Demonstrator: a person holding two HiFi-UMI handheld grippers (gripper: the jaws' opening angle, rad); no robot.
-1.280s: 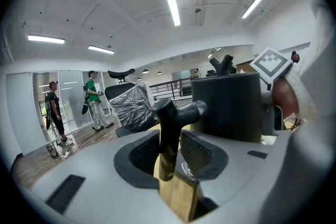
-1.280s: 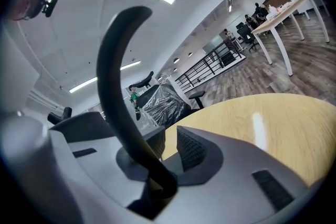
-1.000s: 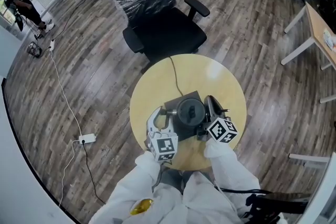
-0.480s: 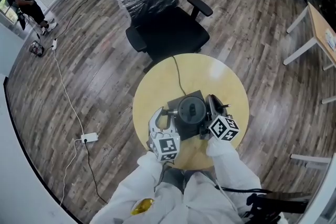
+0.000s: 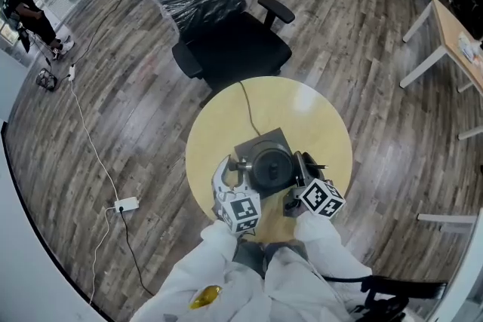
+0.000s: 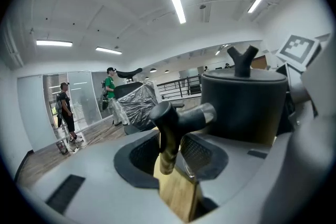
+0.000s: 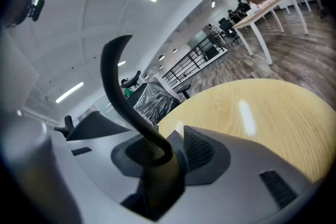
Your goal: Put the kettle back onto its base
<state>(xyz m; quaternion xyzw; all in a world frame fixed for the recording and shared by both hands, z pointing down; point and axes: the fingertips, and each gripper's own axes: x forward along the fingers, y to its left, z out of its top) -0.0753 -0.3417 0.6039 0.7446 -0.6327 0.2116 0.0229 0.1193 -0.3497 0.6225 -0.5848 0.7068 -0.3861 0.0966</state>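
Note:
The black kettle (image 5: 272,166) sits on its dark square base (image 5: 253,141) on the round wooden table (image 5: 294,109). My left gripper (image 5: 230,171) is at the base's left side, shut on a black-knobbed lever (image 6: 168,118) whose stem stands between the pads. In the left gripper view the kettle (image 6: 244,102) rises just to the right. My right gripper (image 5: 300,171) is at the kettle's right side. Its jaws have just been opening. The kettle's curved black handle (image 7: 118,86) still stands between them, but the pads do not press on it.
A black office chair (image 5: 226,34) with plastic over its back stands behind the table. A cord (image 5: 247,105) runs from the base over the table's far edge. A power strip (image 5: 124,203) lies on the floor at left, and a desk (image 5: 453,26) stands at right.
The right gripper has drawn back a little toward the person, away from the kettle. The kettle stays on its base. The left gripper has kept still.

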